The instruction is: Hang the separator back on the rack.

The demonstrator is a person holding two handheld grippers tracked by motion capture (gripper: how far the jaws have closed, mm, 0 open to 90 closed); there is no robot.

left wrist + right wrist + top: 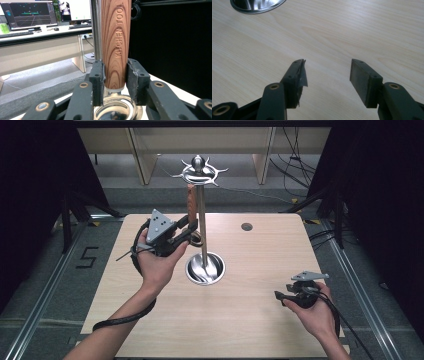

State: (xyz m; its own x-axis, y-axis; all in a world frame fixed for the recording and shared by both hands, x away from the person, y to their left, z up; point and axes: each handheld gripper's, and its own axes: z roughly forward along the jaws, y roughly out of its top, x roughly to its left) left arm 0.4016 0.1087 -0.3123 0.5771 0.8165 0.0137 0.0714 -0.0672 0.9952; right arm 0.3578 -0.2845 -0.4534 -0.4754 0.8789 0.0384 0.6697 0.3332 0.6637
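Handle [116, 45]: wood, engraved "KITCHEN TOOL", upright beside steel stand [202, 220].
Left gripper [115, 77]: clamped on handle.
Right gripper [327, 80]: jaws apart, 4 o'clock of stand base [205, 268].

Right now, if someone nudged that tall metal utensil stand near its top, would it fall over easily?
Probably it would rock rather than fall. The stand is tall and thin with a crown of hooks up top, so a high push has leverage. Its wide dished base looks like solid steel and likely steadies it. The wooden-handled utensil hanging on one side may make it lean slightly.
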